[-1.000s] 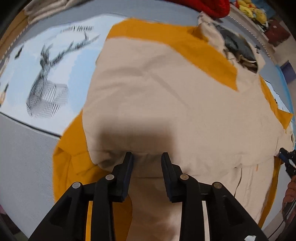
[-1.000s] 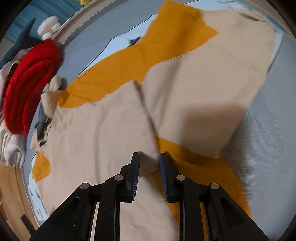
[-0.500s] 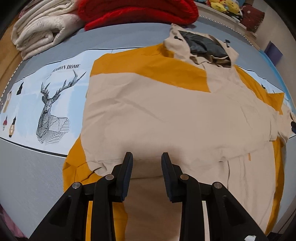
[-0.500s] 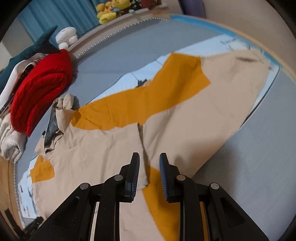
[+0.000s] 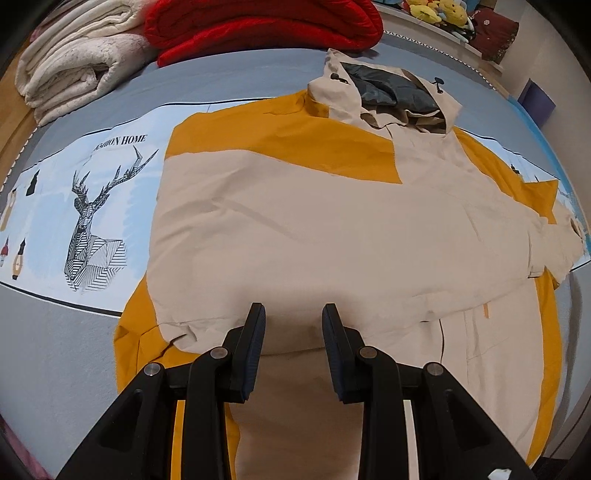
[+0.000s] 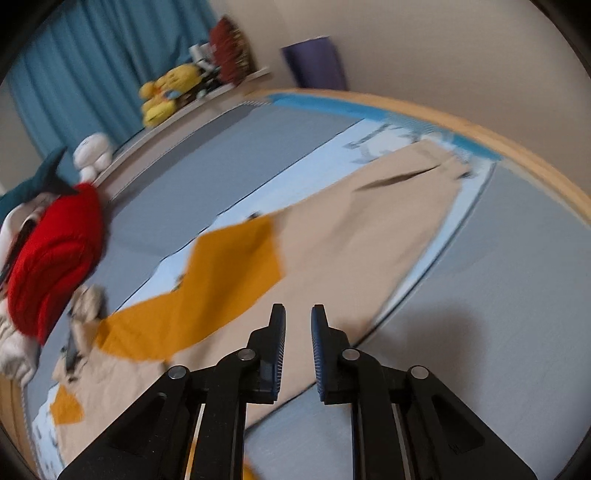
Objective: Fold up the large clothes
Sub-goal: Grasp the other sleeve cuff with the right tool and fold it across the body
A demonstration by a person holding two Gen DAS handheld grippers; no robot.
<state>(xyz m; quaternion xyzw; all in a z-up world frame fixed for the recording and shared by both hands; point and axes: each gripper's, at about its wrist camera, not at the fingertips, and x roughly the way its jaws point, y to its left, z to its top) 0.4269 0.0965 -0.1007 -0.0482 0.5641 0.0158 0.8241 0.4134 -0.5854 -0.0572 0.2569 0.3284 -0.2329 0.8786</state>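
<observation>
Jacket (image 5: 332, 236), beige and mustard, lies spread on the bed (image 5: 66, 354), hood at 12 o'clock, sleeve folded across for tidying. Left tool (image 5: 293, 325) hovers part-open, empty; right tool (image 6: 298, 325), empty, is closing.

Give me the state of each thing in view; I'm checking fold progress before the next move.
jacket: flat on the bed, one sleeve folded across the body, the other sleeve outstretched.
hood: open, dark lining up.
left gripper: open, empty, over the jacket.
right gripper: jaws closing, nothing between them.
red blanket: folded.
white blanket: folded, stacked.
</observation>
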